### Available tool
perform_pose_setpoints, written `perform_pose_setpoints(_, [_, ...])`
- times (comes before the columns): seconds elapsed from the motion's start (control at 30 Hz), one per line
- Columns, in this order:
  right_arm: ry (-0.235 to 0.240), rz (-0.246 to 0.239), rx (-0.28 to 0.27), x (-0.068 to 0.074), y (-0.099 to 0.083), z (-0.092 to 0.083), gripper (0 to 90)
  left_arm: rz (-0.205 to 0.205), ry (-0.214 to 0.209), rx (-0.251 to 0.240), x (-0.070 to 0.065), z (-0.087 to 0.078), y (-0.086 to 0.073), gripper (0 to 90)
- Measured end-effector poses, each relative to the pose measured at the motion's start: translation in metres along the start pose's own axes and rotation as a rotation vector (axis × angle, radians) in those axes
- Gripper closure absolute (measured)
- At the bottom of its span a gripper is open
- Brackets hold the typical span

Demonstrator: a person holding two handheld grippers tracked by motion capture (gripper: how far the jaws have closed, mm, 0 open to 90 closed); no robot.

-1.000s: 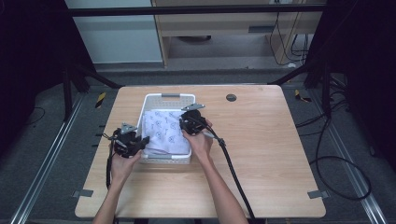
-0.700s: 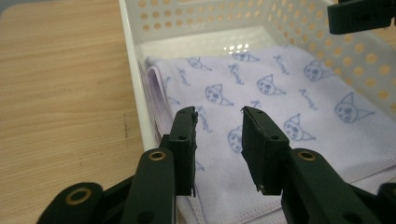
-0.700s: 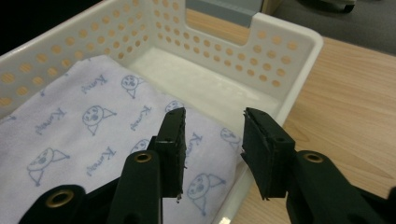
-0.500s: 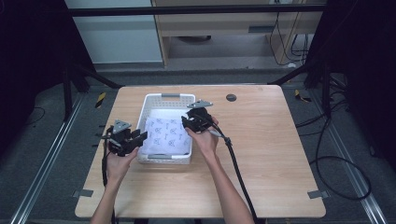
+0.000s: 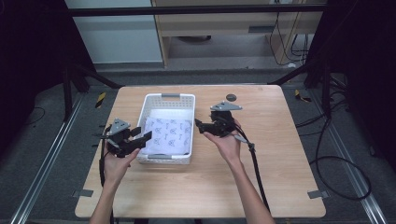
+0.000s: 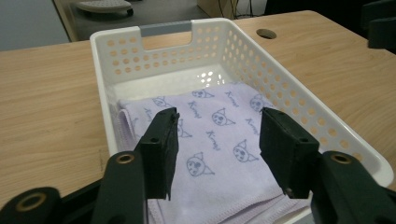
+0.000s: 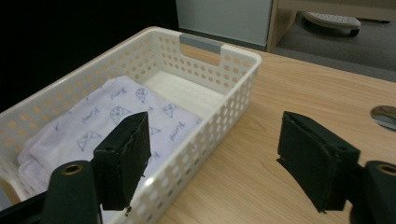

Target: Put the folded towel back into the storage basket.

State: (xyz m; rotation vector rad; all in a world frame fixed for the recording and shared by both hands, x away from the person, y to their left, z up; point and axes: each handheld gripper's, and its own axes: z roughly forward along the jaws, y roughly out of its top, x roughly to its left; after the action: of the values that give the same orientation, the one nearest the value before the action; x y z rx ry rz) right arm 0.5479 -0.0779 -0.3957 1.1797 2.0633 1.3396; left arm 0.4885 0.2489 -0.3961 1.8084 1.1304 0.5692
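Observation:
A white perforated basket [image 5: 166,100] stands on the wooden table, and a folded lilac cloth [image 5: 168,135] with a cartoon print lies flat in it. My left gripper [image 5: 142,137] hovers at the basket's near left corner. Its jaws have just been opening, with nothing held between them. In the left gripper view the gripper [image 6: 217,133] looks over the cloth [image 6: 205,109] inside the basket [image 6: 166,29]. My right gripper [image 5: 200,125] is off the basket's right wall. Its jaws too have just been opening, and they stand wide and empty. In the right gripper view the gripper [image 7: 215,140] faces bare table beside the basket [image 7: 219,51] and the cloth [image 7: 107,112].
A round cable hole [image 5: 230,97] sits in the tabletop behind the right gripper. A black cable [image 5: 254,158] trails from that gripper along the forearm toward the near edge. Dark frame rails and floor cables surround the table.
Both grippers have drawn back from over the cloth, the left one leftward and the right one rightward, and both have opened. The cloth stays lying in the basket.

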Motion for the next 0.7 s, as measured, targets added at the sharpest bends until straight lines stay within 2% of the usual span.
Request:
perform_pose_setpoints(0.13, [0.005, 0.008, 0.0, -0.017, -0.011, -0.024, 20.3, 0.018, 0.0, -0.003, -0.003, -0.002, -0.002, 42.1])
perform_pose_setpoints(0.17, [0.002, 0.009, 0.006, -0.024, -0.016, -0.034, 19.5, 0.023, 0.005, -0.005, -0.003, -0.003, -0.002, 41.0])
perform_pose_setpoints(0.23, [-0.009, 0.002, 0.013, -0.031, -0.022, -0.044, 18.8, 0.03, 0.013, -0.012, -0.003, -0.006, -0.003, 39.5])
perform_pose_setpoints(0.27, [-0.009, 0.002, 0.013, -0.031, -0.022, -0.044, 18.8, 0.03, 0.013, -0.012, -0.003, -0.006, -0.003, 39.0])
perform_pose_setpoints(0.43, [-0.023, 0.006, 0.028, -0.053, -0.046, -0.071, 17.6, 0.021, 0.023, -0.027, 0.001, -0.014, -0.006, 36.9])
perform_pose_setpoints(0.47, [-0.023, 0.006, 0.028, -0.053, -0.046, -0.071, 17.6, 0.019, 0.024, -0.03, 0.002, -0.015, -0.007, 36.9])
perform_pose_setpoints(0.5, [-0.034, -0.003, 0.035, -0.059, -0.053, -0.079, 17.0, 0.013, 0.029, -0.036, 0.004, -0.016, -0.009, 36.3])
perform_pose_setpoints(0.57, [-0.04, -0.006, 0.034, -0.061, -0.056, -0.081, 17.0, 0.014, 0.031, -0.038, 0.006, -0.018, -0.01, 35.9])
perform_pose_setpoints(0.6, [-0.058, -0.004, 0.029, -0.069, -0.064, -0.09, 17.0, 0.015, 0.035, -0.041, 0.007, -0.019, -0.013, 35.3])
perform_pose_setpoints(0.67, [-0.072, -0.001, 0.026, -0.077, -0.071, -0.098, 18.0, 0.008, 0.043, -0.043, 0.01, -0.023, -0.017, 34.9])
perform_pose_setpoints(0.7, [-0.072, -0.001, 0.026, -0.077, -0.071, -0.098, 18.0, 0.005, 0.047, -0.044, 0.011, -0.025, -0.02, 34.9])
